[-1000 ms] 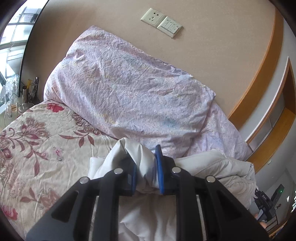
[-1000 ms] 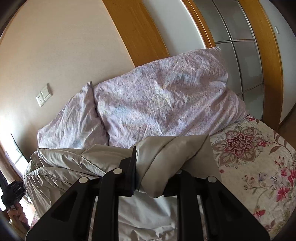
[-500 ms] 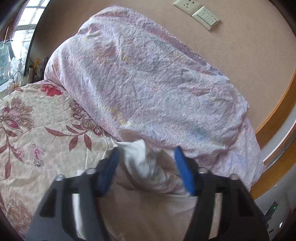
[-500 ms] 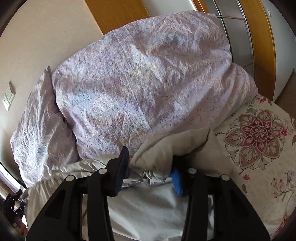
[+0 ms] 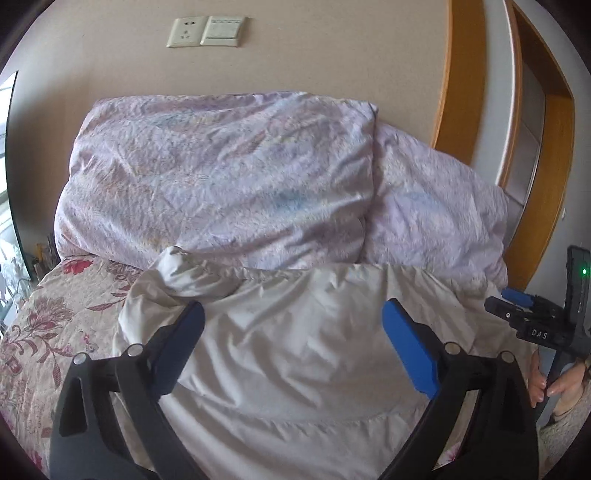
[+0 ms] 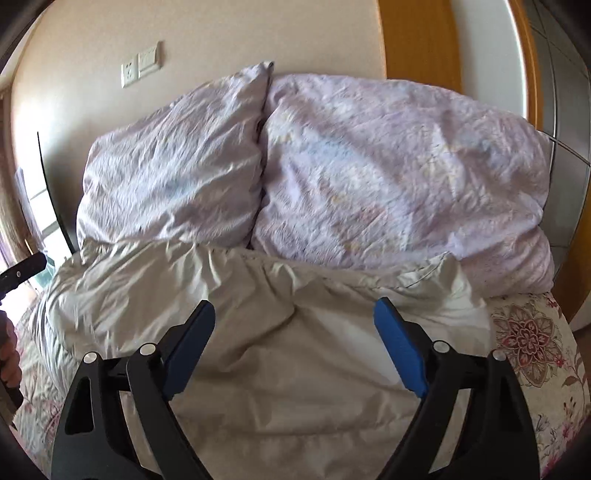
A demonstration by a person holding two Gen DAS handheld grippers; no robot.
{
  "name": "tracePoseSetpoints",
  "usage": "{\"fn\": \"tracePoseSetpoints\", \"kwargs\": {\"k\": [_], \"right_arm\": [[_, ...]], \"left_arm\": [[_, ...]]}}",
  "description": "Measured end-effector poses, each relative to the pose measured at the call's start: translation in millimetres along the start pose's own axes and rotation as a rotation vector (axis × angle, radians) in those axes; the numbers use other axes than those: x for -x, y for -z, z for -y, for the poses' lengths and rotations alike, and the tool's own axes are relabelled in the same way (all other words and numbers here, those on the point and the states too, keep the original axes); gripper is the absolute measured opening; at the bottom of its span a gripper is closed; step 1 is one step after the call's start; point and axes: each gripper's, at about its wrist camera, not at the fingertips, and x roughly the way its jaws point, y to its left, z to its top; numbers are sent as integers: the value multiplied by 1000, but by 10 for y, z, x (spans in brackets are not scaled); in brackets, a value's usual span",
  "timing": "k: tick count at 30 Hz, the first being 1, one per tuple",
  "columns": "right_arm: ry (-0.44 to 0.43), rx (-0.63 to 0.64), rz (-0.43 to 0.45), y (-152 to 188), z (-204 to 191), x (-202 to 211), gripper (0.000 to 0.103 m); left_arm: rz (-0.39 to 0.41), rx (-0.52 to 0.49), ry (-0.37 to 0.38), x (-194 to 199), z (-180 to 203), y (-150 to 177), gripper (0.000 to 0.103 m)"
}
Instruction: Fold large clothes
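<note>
A pale grey padded garment (image 5: 295,343) lies spread on the bed, its far edge against the pillows. In the right wrist view the same garment (image 6: 288,332) fills the lower middle. My left gripper (image 5: 291,314) hovers over it, jaws still opening wide, blue pads clear of the cloth. My right gripper (image 6: 293,314) is likewise opening above the garment, nothing pinched between its pads. The right gripper (image 5: 517,306) also shows at the right edge of the left wrist view, held by a hand (image 5: 554,384).
Two lilac pillows (image 5: 221,177) (image 6: 399,177) lean against the beige wall behind the garment. A floral bedspread (image 5: 48,325) (image 6: 528,343) covers the bed on both sides. Wall sockets (image 5: 205,31) sit above. A wooden frame (image 5: 454,74) stands at the right.
Both grippers let go of the bunched garment edges and opened wide. The garment now lies flat by the pillows. Both views have rolled to level.
</note>
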Motion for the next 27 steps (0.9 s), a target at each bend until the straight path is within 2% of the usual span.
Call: {"fn": "tracePoseSetpoints", "kwargs": {"k": [2,5,7,9,12,15,24,27], "right_arm": [[19,25,-64,-3,-86,-203,89],[139,96,-125,-11,-209,-562,88],[198,106,-138,-29,-209,-722,88],[208,46,-166,-32,-98,-860,89],[203,-54,-189,21,91,-1010,93],[204,-99,-168,84,154,-1054,94],[234,-118,-192,191,195,-1158,96],[220,-101,-195,169,208,-1053,95]], "left_arm": [[-4,-65,-55,-156,115,40,97],[-34,-124,-153,-497,189,87,97],[-53,-140,-214,-729,194,79,97],[-54,-110,-252,-871,131,45,98],[-87,-12,-268,-1064,-52,32,100],[-105,43,-254,-1213,-164,67,101],[-142,58,-262,-1412,-183,116,101],[-165,41,-276,-1305,-168,84,101]]}}
